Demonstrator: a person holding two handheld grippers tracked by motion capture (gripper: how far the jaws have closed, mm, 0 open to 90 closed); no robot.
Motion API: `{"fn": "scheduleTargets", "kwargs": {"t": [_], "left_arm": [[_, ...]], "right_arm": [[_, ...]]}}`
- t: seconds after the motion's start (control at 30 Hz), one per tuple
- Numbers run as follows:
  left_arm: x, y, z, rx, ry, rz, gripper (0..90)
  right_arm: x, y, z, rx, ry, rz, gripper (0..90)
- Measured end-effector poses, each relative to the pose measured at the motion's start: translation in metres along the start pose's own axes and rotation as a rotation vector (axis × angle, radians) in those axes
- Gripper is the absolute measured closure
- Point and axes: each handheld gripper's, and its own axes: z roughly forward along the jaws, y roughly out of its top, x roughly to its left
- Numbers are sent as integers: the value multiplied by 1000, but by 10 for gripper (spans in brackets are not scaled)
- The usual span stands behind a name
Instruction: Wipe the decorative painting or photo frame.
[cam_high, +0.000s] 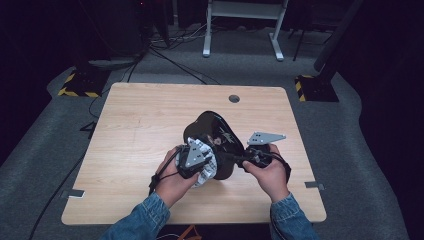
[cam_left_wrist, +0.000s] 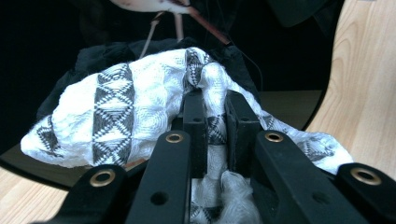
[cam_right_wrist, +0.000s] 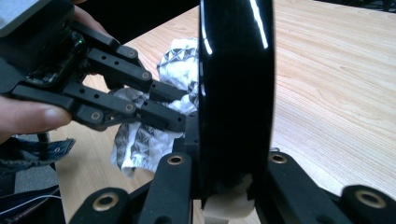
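Nearest the person, two denim sleeves come in over the near edge of the pale wooden table (cam_high: 135, 115). The left gripper (cam_high: 200, 162) is clamped tight on a bunched white cloth (cam_high: 206, 172) with grey triangle bands; in the left gripper view its two black jaws pinch a fold of the cloth (cam_left_wrist: 140, 100) between them, and the rest of the fabric spills out to both sides. The cloth is pressed against the near face of a glossy black ukulele body (cam_high: 212, 137), which stands on edge at the middle of the table, tilted away from the person.

The right gripper (cam_high: 247, 161) is closed on the rim of that black body from the right side. In the right gripper view the shiny black edge (cam_right_wrist: 236, 93) rises straight up between the jaws and hides much of the table behind it, while the left gripper (cam_right_wrist: 180, 109) and its cloth (cam_right_wrist: 140, 140) show just beside it.

Farther off, a small round grommet hole (cam_high: 234, 98) sits near the table's far edge. Beyond the table lie grey carpet, loose cables, yellow-and-black striped stand bases (cam_high: 80, 85) and a white frame's legs (cam_high: 240, 30).
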Motion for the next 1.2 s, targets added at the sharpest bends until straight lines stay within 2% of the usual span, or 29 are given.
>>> {"fn": "scheduleTargets", "kwargs": {"t": [0.37, 0.8, 0.87, 1.2], "left_arm": [[24, -10, -4, 9, 37, -57, 812], [49, -23, -7, 20, 87, -106, 815], [53, -25, -8, 19, 92, -124, 814], [66, -32, -10, 17, 119, -159, 813]], "right_arm": [[0, 0, 0, -1, 4, 3, 800], [1, 0, 0, 2, 8, 3, 795], [1, 0, 0, 3, 9, 3, 794], [1, 0, -1, 2, 13, 6, 794]]}}
